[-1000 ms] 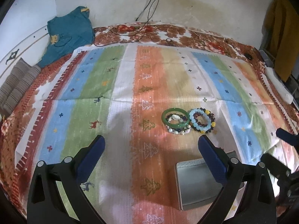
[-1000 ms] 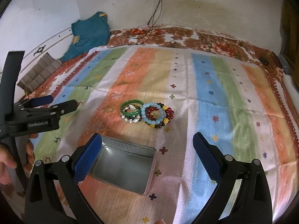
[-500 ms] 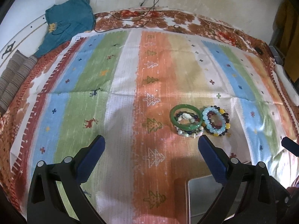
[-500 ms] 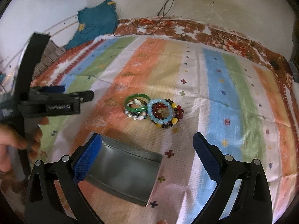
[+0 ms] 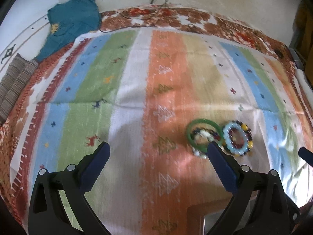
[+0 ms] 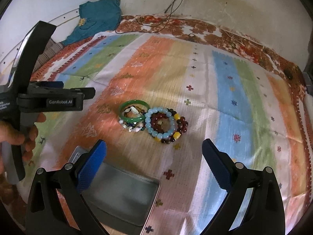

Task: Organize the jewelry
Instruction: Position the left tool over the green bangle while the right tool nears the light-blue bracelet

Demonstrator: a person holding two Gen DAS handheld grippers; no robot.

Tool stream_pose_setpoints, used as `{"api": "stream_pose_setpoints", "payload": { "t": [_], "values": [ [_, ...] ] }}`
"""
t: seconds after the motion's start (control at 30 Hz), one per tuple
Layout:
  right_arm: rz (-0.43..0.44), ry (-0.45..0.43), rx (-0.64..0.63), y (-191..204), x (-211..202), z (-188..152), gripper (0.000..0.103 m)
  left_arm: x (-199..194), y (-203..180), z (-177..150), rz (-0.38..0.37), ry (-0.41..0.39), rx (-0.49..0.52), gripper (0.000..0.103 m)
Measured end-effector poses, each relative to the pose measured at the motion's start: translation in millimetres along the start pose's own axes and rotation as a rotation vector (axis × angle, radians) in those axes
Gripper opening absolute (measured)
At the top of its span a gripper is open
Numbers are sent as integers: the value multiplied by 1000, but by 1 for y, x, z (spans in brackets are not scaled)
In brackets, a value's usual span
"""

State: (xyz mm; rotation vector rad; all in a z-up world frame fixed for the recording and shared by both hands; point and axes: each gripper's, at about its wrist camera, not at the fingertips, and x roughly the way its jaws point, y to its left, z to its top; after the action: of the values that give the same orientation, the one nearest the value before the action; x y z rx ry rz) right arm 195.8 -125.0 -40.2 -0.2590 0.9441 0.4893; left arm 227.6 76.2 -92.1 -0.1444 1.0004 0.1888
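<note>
Striped cloth (image 6: 225, 90) spread wide over the bed. Open metal tin (image 6: 121, 193) lying on it at the near edge, partly behind the right gripper (image 6: 154, 160), jaws spread wide with nothing between. Left gripper (image 5: 156, 162) likewise gaping and bare, hovering over the orange stripe. Green bangle (image 6: 133, 110) near the cloth's middle, touching the pale blue bead bracelet (image 6: 160, 122) just beside it, darker beads underneath

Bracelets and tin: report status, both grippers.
Left gripper open, empty. Right gripper open, empty. Bracelets piled on the cloth, untouched; tin open, nothing visible inside. Nothing in the way.
</note>
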Motion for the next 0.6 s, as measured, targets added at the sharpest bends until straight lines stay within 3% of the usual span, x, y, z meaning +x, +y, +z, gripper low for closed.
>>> {"api": "stream_pose_setpoints", "payload": {
  "t": [0.13, 0.6],
  "values": [
    [1, 14, -9, -1, 10, 3, 99, 13, -1, 5, -41, 38, 5, 97],
    [28, 72, -63, 7, 45, 10, 99, 48, -7, 17, -60, 99, 21, 97]
  ]
}}
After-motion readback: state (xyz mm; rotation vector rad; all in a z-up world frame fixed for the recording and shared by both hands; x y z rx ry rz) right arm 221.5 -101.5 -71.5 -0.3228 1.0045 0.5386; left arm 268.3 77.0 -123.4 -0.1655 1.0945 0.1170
